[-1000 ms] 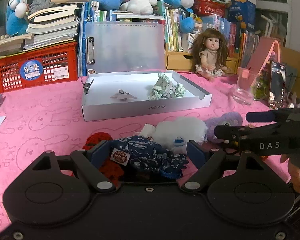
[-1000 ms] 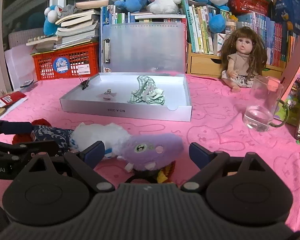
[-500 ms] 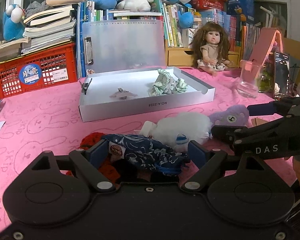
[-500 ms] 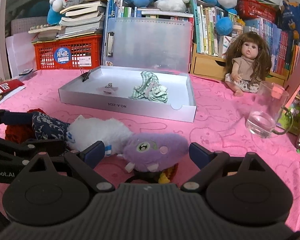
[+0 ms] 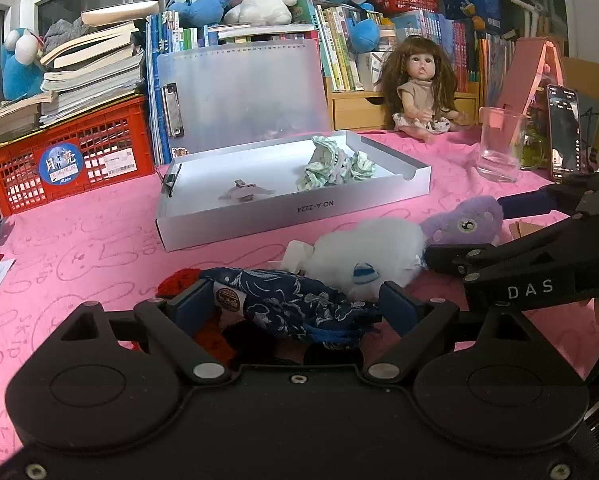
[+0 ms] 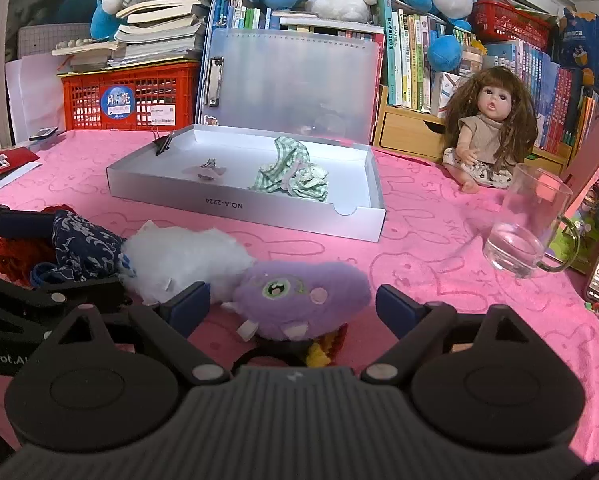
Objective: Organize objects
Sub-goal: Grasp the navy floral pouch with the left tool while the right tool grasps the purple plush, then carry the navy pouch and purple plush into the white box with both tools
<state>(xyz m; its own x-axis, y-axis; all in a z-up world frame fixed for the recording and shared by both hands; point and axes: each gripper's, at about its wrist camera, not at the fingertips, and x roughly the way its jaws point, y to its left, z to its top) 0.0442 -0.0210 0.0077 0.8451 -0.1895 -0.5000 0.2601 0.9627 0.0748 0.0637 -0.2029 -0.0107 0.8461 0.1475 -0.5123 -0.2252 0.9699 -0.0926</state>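
**mod_a:** Purple fuzzy plush monster toy (image 6: 299, 300) sits between the right gripper (image 6: 293, 306) fingers, jaws wide but closing, nothing pinched yet. Probably lined up to go into the shallow white cardboard box (image 6: 235, 204) ahead of it.

**mod_b:** Left gripper (image 5: 295, 306) is opening around the floppy navy floral cloth pouch (image 5: 295, 304), not squeezing. Fluffy white plush (image 5: 371, 252) lies between both claws.

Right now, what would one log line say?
left gripper: opening around blue cloth | right gripper: closing, purple plush between, untouched | tray: waiting
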